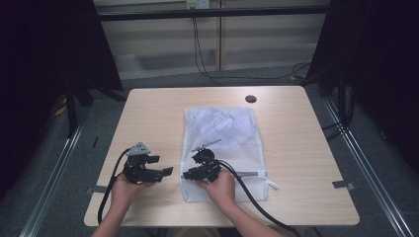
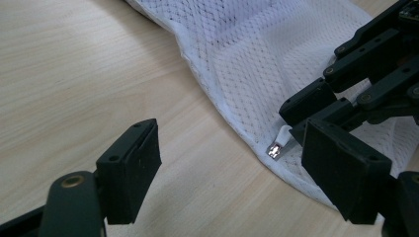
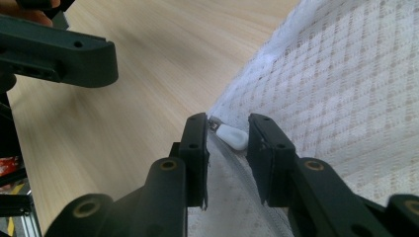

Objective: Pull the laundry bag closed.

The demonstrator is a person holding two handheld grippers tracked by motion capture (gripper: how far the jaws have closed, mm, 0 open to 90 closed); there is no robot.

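zipper pull [image 3: 232, 137] between right gripper [image 3: 226, 129] jaws; untouched, mesh bag [image 1: 222, 143] corner

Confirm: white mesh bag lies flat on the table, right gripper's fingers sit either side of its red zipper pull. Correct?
Not quite: the zipper pull is white, not red, as the right gripper view shows. The rest holds: the white mesh bag lies flat on the table, and the right gripper has its fingers either side of the pull.

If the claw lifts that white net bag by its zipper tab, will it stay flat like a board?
Probably not. The mesh bag is thin netting that already lies rumpled, so it should droop. It looks light. The small zipper tab may slip.
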